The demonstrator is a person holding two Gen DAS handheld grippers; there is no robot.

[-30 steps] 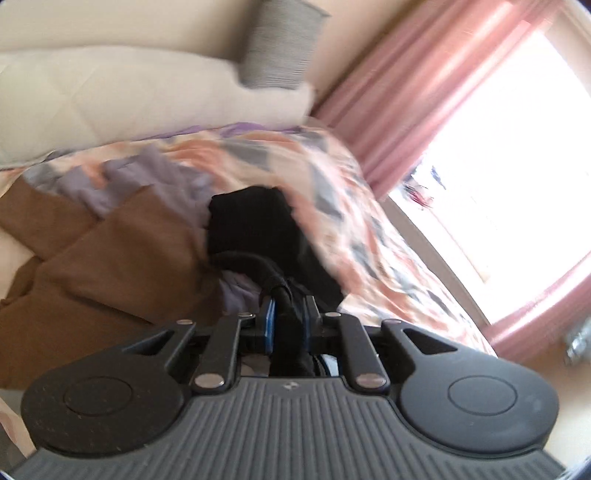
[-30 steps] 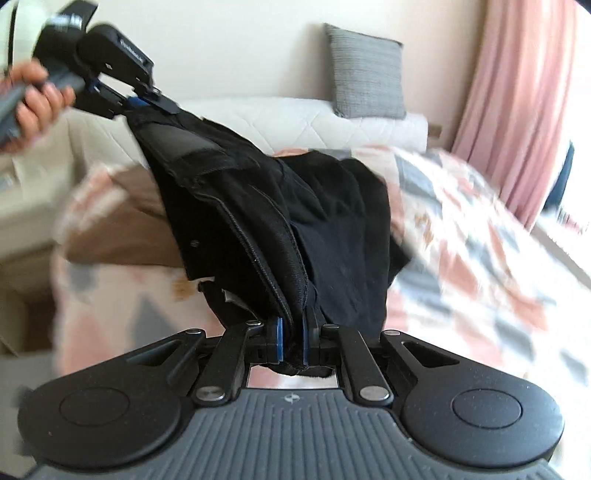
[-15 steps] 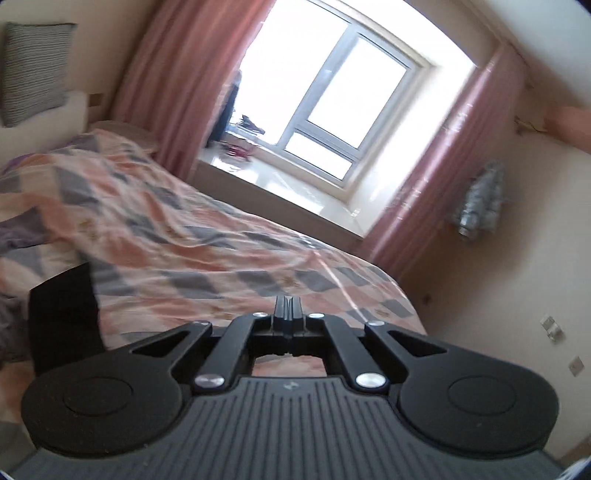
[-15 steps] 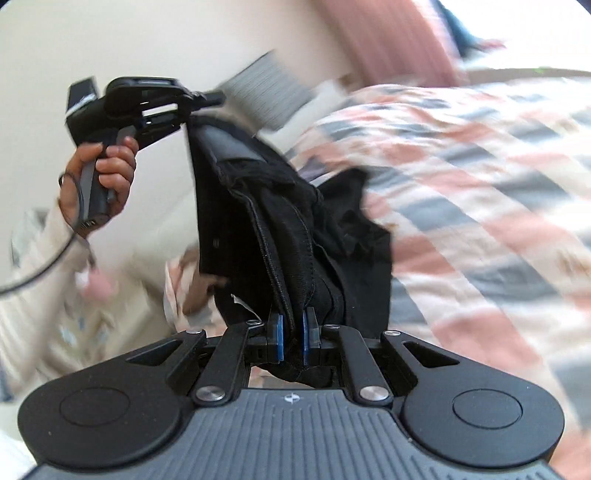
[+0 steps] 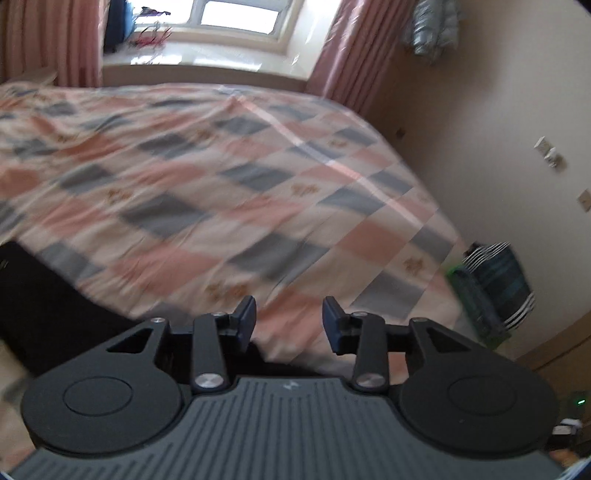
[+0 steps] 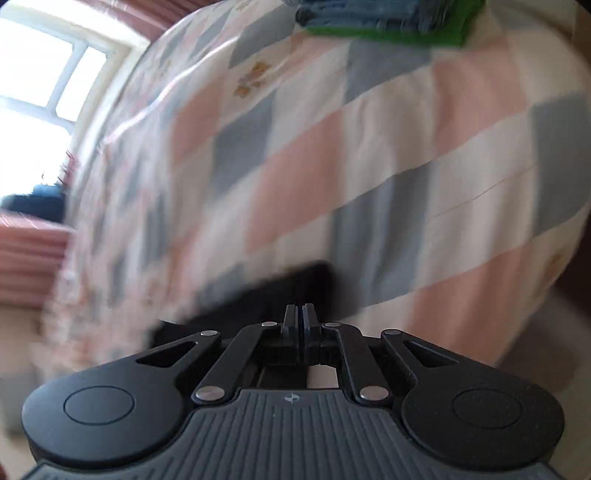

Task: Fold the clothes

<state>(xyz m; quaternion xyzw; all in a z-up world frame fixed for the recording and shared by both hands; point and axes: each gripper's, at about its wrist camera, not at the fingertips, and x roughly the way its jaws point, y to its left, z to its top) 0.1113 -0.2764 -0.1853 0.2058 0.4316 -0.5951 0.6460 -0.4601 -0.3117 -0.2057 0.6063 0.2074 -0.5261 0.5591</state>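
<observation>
A black garment (image 5: pixel 40 295) lies on the checked bedspread (image 5: pixel 229 177), at the left of the left wrist view, and runs under my left gripper (image 5: pixel 290 319). That gripper's jaws are opening; they stand apart over the bedspread with nothing between the pads. In the right wrist view the same black garment (image 6: pixel 273 291) shows blurred just beyond my right gripper (image 6: pixel 299 315). Its pads stand almost together and are starting to open, with the garment's edge at them. The bedspread (image 6: pixel 369 147) fills the view behind.
A folded stack of striped blue and green clothes (image 5: pixel 495 291) sits at the bed's far right corner and shows again at the top of the right wrist view as a stack (image 6: pixel 380 18). Window (image 5: pixel 236 18), pink curtains (image 5: pixel 343 55) and a wall (image 5: pixel 480 129) border the bed.
Both views have swung from the head of the bed to its foot. The left gripper has opened and let go of the black garment, which now lies on the bedspread instead of hanging between the grippers.
</observation>
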